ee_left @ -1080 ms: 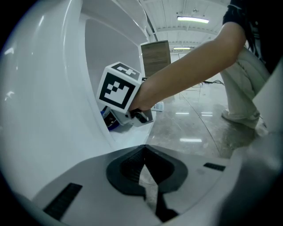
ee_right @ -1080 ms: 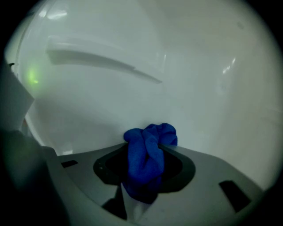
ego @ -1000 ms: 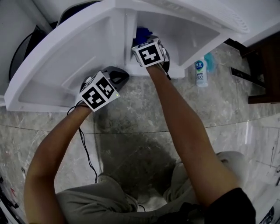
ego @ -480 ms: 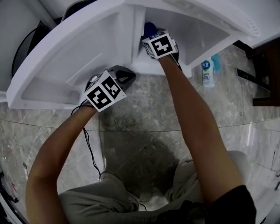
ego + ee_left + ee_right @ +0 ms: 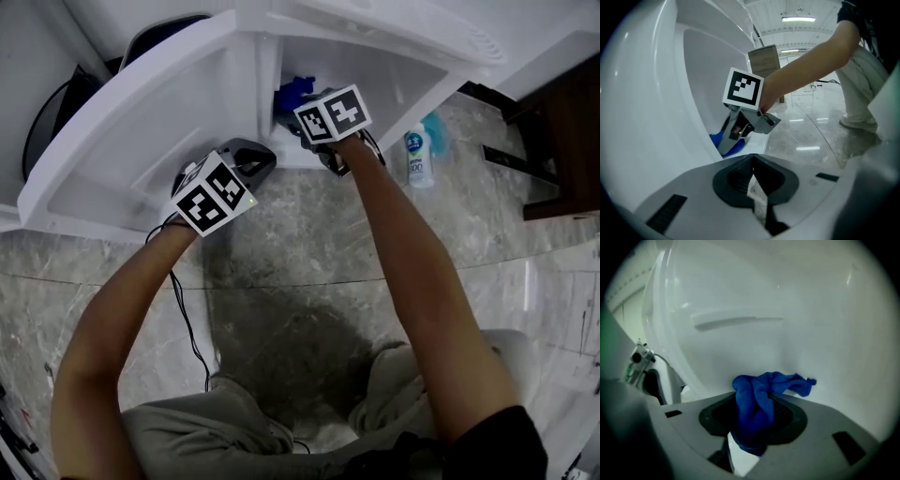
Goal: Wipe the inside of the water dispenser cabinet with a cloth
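Loosely bunched blue cloth (image 5: 754, 413) inside glossy cabinet (image 5: 797, 310)

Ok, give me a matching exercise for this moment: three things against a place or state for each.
Things:
1. blue cloth
2. left gripper
3. bottle

Places or states:
A. on the marble floor
B. jaws together, nothing held
C. pinched in the right gripper

Pairs: 1-C, 2-B, 3-A

Cloth (image 5: 291, 92) mostly hidden in head view; bottle (image 5: 419, 157) print unreadable
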Motion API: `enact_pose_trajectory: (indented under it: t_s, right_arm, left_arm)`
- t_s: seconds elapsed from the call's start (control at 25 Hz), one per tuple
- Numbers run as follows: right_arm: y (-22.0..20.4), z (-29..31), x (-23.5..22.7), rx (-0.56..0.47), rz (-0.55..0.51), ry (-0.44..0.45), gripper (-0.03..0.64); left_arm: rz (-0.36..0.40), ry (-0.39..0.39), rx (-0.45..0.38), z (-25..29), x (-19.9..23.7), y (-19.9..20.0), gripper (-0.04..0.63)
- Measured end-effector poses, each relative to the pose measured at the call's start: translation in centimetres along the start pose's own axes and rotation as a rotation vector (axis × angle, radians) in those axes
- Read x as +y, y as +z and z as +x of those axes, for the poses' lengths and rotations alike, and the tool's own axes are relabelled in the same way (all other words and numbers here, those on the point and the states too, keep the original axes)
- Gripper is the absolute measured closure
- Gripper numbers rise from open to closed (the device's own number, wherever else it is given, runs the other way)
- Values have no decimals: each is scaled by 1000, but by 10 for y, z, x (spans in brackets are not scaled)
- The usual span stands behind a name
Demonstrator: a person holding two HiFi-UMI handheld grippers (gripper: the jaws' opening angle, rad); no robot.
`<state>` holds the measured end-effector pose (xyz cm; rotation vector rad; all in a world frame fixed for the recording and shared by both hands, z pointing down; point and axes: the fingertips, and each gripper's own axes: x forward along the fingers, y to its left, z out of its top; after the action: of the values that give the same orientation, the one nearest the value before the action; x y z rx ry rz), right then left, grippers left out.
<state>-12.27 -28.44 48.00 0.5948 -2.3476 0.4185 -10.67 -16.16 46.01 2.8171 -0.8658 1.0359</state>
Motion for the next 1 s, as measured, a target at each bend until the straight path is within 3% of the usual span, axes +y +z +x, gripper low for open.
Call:
enact_pose_trajectory:
  t_s: [0.16,0.32,0.48,0.72,0.8,1.0]
  right_arm:
    - [-22,-30,31,68,-34,224,466]
    - [-24,-73,40,52,-62,318,466]
    - [8,-126,35,-120,120,404,466]
    - [5,-184,53,-80,139,527,466]
    - [4,-198,55,-68,180,554,466]
    - [-3,-225,79,-10,215,653,466]
  left_arm:
    - [45,23,-45,4,-3,19,589]
    - [61,56,-110,4,-2,40,577]
    - [48,5,-231,10,-11,75,315]
    - [108,36,-320,8,-12,117,308]
    - [112,3,-348,7,-21,133,305]
    - [217,-59,-381,9,-53,160,301]
